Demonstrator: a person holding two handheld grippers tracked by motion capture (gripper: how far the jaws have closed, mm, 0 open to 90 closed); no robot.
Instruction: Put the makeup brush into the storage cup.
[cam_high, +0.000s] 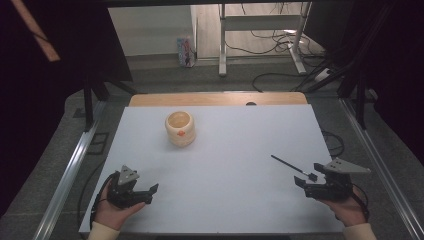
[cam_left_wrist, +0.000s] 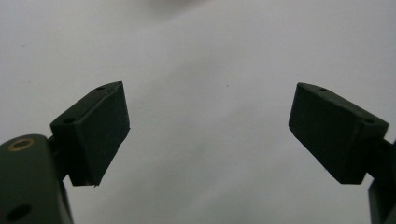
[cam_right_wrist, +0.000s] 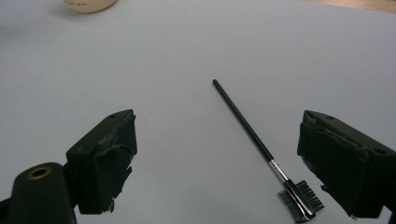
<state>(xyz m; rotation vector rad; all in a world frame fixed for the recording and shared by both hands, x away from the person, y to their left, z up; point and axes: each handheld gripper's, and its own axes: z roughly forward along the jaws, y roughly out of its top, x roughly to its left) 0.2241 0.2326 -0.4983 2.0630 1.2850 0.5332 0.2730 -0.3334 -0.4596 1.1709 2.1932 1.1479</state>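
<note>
Brow comb-brush (cam_right_wrist: 261, 154): lies between the spread jaws of right gripper (cam_right_wrist: 219, 163); slim handle is best pinched mid-length. Left gripper (cam_left_wrist: 208, 130): spread, empty.

The high view looks down over the whole bench (cam_high: 220, 150); the right tongs' camera, low and close, shares the brush (cam_right_wrist: 261, 149) and cup (cam_high: 180, 128).

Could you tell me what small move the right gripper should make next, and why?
Probably ease the right gripper forward and down over the brush. Its jaws stand open with nothing between them, and the brush lies flat on the white table just ahead, comb end nearest the gripper. The cup stands far off, so the approach looks unobstructed.
</note>
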